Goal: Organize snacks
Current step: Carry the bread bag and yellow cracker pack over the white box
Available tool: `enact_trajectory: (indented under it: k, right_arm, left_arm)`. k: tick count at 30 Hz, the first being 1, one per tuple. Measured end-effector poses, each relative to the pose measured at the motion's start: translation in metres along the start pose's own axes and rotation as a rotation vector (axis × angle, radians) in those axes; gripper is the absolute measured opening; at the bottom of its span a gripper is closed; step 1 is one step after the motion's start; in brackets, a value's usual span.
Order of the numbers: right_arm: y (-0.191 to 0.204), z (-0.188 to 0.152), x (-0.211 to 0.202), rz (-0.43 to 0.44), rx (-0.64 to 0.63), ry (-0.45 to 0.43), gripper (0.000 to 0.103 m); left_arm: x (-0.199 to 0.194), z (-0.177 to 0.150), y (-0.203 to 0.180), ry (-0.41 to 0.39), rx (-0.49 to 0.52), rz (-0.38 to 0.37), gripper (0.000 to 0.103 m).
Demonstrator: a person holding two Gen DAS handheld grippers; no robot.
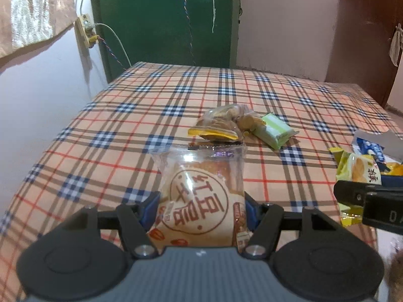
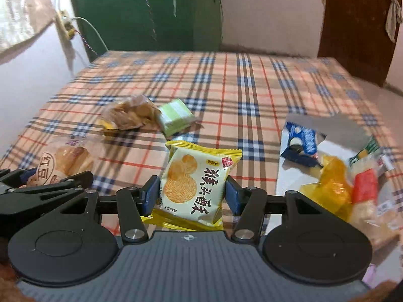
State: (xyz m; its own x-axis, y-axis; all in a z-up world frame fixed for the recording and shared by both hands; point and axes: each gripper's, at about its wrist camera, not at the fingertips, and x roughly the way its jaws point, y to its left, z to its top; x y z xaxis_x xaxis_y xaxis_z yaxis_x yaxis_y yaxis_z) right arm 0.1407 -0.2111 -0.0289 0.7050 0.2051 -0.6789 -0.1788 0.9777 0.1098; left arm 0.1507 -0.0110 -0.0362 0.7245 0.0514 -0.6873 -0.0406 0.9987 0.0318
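The left hand-held gripper has its blue pads pressed on both sides of a clear-wrapped bread bun printed with a red round stamp, held above the plaid-clothed desk. The right hand-held gripper clamps a yellow crinkly packet picturing round biscuits. Toward the desk's middle lie a clear bag of brown biscuits touching a pale green wrapped block. By the right edge, an open white box holds mixed snack packets.

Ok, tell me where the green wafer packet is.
The green wafer packet lies on the plaid tablecloth, mid-table in both wrist views, touching the right side of the clear cookie bag, beyond both held snacks.
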Motion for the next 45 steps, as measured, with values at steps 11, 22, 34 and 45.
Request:
enact_trajectory:
  k: [11, 22, 34, 45]
  right_arm:
    - [0.0, -0.019, -0.082, 0.018, -0.019, -0.099, 0.068]
    - [-0.026, -0.055, -0.145, -0.002, 0.016, -0.138, 0.068]
    - [-0.053, -0.075, -0.186, -0.032, 0.038, -0.187, 0.068]
    - [-0.063, -0.084, -0.213, -0.053, 0.054, -0.211, 0.068]
  left_arm:
    - [-0.061, -0.013, -0.007, -0.036, -0.03, -0.041, 0.065]
    - [-0.097, -0.03, -0.025, -0.052, 0.005, -0.083, 0.065]
    - [-0.119, -0.036, -0.046, -0.079, 0.046, -0.106, 0.065]
    - [-0.131, -0.041, -0.056, -0.089, 0.064, -0.126, 0.065]
